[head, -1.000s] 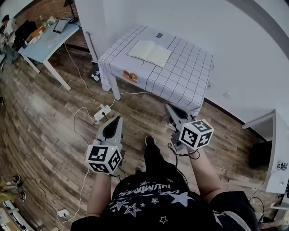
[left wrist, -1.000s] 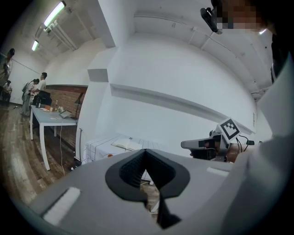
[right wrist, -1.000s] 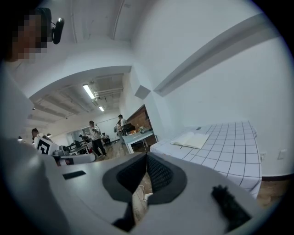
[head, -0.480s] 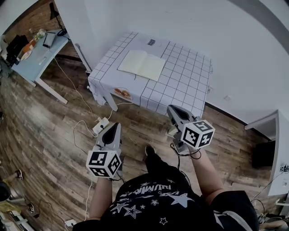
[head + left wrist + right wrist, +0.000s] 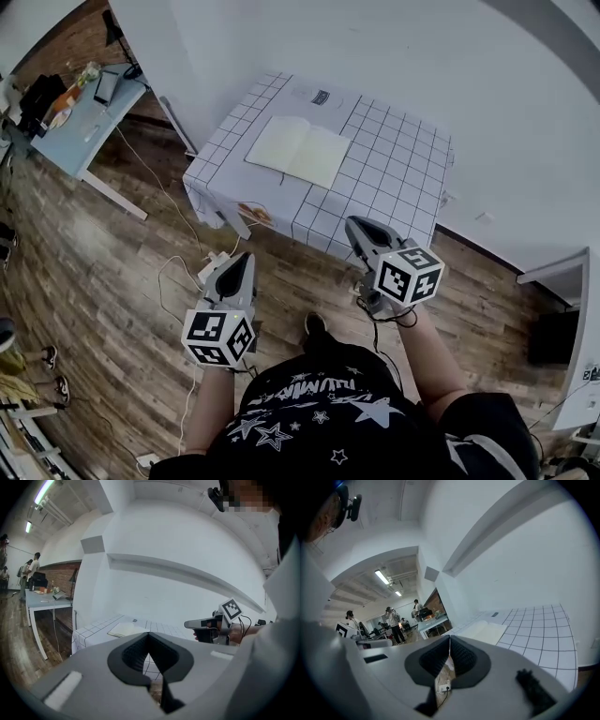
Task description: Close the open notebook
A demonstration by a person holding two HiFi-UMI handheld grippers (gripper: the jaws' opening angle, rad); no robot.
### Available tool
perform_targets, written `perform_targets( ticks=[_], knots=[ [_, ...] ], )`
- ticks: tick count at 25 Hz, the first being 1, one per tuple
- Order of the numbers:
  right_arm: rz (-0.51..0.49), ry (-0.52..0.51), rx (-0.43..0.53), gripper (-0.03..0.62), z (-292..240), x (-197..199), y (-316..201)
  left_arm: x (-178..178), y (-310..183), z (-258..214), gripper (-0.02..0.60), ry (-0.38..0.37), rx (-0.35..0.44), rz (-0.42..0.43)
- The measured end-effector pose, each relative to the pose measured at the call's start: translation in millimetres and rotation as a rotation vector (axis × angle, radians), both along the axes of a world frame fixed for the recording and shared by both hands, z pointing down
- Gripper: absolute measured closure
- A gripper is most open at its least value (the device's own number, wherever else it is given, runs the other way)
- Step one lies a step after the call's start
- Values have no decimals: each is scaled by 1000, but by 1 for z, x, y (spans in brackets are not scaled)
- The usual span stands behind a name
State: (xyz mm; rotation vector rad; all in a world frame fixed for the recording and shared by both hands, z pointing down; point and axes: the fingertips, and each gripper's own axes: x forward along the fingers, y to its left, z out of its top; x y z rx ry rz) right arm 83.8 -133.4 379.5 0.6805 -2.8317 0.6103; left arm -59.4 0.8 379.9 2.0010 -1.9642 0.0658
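The open notebook [image 5: 300, 150] lies flat with cream pages up on a table covered in a white checked cloth [image 5: 398, 159]. Both grippers are held over the wooden floor, short of the table's near edge and pointing at it. My left gripper [image 5: 246, 259] is shut and empty. My right gripper [image 5: 355, 226] is also shut with nothing in it, close to the table's front edge. The left gripper view shows the notebook [image 5: 123, 629] ahead past the closed jaw tips [image 5: 149, 634]. From the right gripper [image 5: 450, 638], the notebook [image 5: 485, 631] lies ahead, slightly right.
A power strip [image 5: 212, 268] and cables lie on the floor by the table's left leg. A light blue desk [image 5: 82, 117] with clutter stands at far left. A white wall runs behind the table. People [image 5: 393, 623] stand far off.
The person has stepped toward the table, carrying both grippers forward. The right gripper now sits near the table's front edge. Both stay shut.
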Motion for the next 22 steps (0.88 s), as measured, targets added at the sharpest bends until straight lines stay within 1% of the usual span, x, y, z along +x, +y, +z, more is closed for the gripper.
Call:
perform_targets(
  ticks=[7,12,16,22],
  knots=[
    [-13,-12,-5,579,2,-3,-48,-7,-45,-1,572,-19,-4,-22],
    [-25,-22,-14,579,5,-6,-78,2,-73,6,572,-14,-12,-30],
    [-47,-33,-39,579,11,-13,-84,5,-84,7,572,-31,-27,-21],
    [-50,-37,-53,579,15,-20,-93,-12,-95,9,572,-27,-34,-46]
  ],
)
